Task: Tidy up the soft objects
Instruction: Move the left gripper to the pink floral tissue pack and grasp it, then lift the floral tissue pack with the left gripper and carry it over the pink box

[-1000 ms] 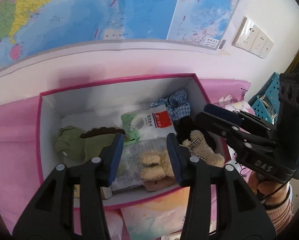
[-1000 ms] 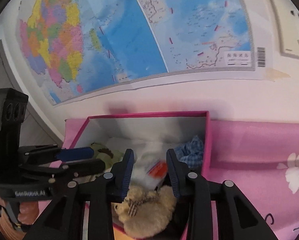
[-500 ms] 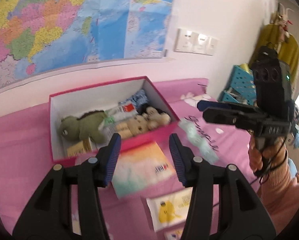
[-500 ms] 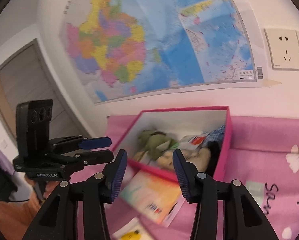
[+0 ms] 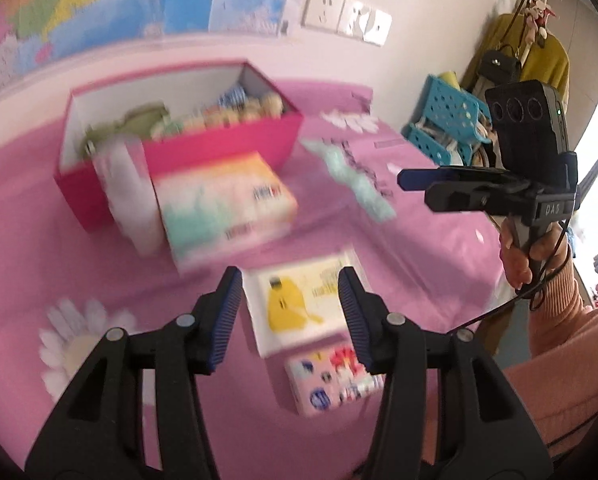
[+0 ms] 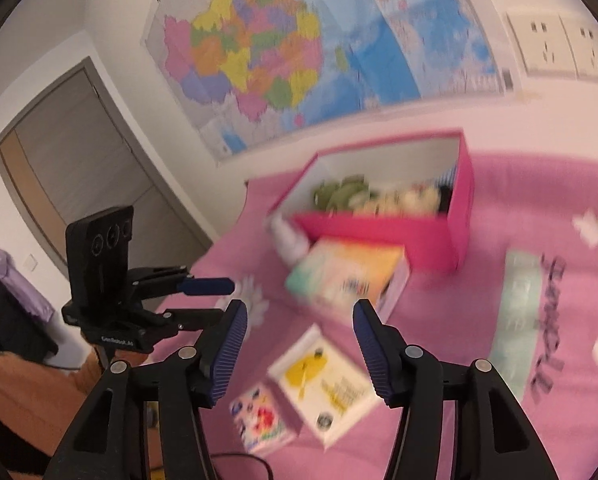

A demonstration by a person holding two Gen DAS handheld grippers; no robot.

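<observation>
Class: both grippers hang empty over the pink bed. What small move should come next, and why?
Probably lower the left gripper onto the white pack with the yellow figure. It lies loose outside the pink box, directly ahead between the open fingers.

— What do you have on your feed apart from the job?

— I see a wall map (image 6: 283, 60), blurred but brightly coloured. Just right of the map is a row of white sockets (image 5: 347, 20).

— And left of the map?

— A grey and wood door (image 6: 79, 152), well apart from it. Lower left of the map, past the door, I make out a purple cloth (image 6: 11, 280).

— Anything far right of the map?

— A blue perforated basket (image 5: 447, 120), and above it a yellow coat (image 5: 539, 60) hanging with a black bag (image 5: 499, 66) in front.

— Below the map?

— A pink cover (image 5: 439, 260) with a white daisy print (image 5: 75, 340).
</observation>
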